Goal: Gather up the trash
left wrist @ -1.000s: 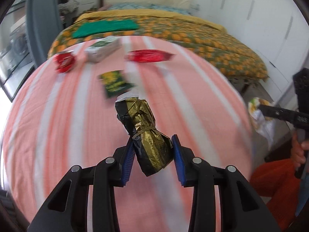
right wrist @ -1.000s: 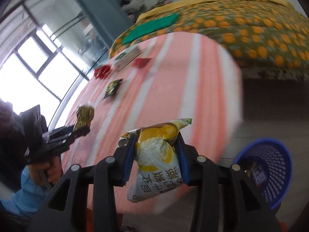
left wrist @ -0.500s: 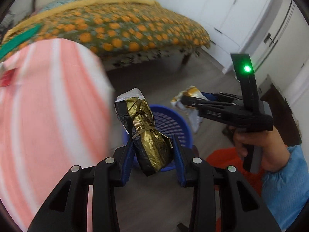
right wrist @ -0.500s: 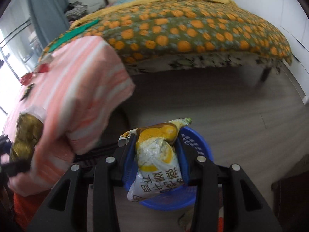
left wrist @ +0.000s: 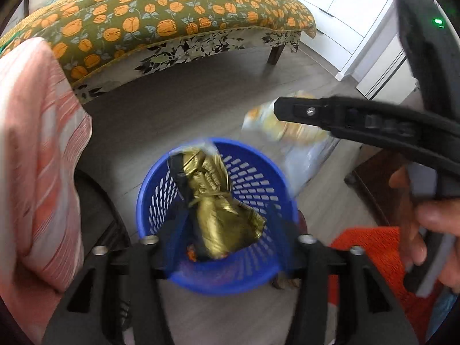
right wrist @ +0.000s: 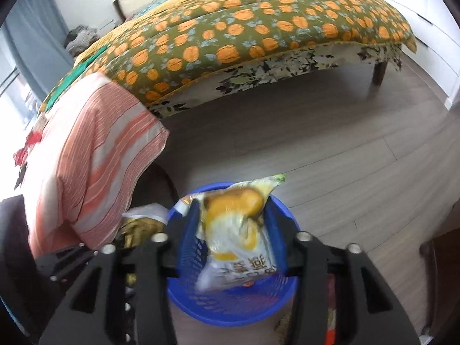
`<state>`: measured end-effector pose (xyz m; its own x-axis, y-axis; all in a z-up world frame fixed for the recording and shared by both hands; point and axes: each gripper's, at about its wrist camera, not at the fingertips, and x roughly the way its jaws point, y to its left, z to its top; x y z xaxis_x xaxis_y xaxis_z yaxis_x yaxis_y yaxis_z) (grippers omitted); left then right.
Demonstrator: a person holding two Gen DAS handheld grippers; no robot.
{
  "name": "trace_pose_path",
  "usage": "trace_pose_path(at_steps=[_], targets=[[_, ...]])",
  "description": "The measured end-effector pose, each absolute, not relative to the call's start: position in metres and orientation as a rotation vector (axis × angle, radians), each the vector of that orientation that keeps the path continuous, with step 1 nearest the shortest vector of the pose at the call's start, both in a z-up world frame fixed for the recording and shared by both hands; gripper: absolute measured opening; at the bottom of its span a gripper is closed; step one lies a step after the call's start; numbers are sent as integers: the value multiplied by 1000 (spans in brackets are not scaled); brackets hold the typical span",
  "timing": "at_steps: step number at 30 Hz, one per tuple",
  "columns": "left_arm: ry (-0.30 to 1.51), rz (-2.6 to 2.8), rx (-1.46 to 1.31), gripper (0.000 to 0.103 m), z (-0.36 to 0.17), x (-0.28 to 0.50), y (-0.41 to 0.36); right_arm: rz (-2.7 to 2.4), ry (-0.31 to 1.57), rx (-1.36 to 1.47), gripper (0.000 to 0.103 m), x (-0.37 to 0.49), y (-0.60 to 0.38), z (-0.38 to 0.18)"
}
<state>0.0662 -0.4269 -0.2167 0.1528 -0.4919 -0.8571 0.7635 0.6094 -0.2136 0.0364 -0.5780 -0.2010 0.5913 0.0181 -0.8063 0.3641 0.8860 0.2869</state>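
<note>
Fingers of both grippers have just been spreading apart above a round blue perforated plastic basket (left wrist: pixel 218 218) on the grey wood floor. Left gripper (left wrist: pixel 227 230): its jaws stand clear of a crumpled gold and black foil packet (left wrist: pixel 218 215), which sits between them, released and seemingly dropping toward the basket's centre. Right gripper (right wrist: pixel 233 238): its jaws are likewise apart, with a white and yellow printed plastic snack bag (right wrist: pixel 235 238) loose between them, over the basket (right wrist: pixel 230 310).

To finish this drop well, I would judge that both grippers should stay spread and steady over the basket mouth until each wrapper falls clear, then lift straight up so no pad snags the film.

From the left wrist, the right gripper's black frame crosses at two o'clock, a hand (left wrist: pixel 431 230) gripping its handle at four o'clock. A pink and white striped cloth (left wrist: pixel 37 158) hangs at nine o'clock; an orange-flowered olive bedspread (right wrist: pixel 258 28) spans twelve.

Motion blur smears both wrappers and the pads. The basket's bottom is mostly hidden, and its near rim is cut off by the gripper frames.
</note>
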Motion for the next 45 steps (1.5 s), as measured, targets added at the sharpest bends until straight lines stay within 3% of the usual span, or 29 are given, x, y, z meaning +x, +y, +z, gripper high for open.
trace_pose_path(at_steps=[1, 8, 19, 27, 37, 45], targets=[[1081, -917, 301, 71, -219, 68, -430, -214, 914, 469, 83, 35, -580, -200], [969, -932, 206, 98, -187, 51, -401, -332, 800, 465, 93, 12, -594, -171], [730, -995, 158, 98, -95, -4, -316, -253, 521, 358, 98, -10, -546, -100], [798, -712, 151, 98, -100, 31, -219, -111, 649, 332, 98, 36, -466, -109], [902, -326, -10, 98, -115, 89, -59, 169, 817, 139, 98, 131, -293, -107], [921, -257, -45, 98, -111, 120, 0, 193, 918, -16, 98, 189, -227, -133]])
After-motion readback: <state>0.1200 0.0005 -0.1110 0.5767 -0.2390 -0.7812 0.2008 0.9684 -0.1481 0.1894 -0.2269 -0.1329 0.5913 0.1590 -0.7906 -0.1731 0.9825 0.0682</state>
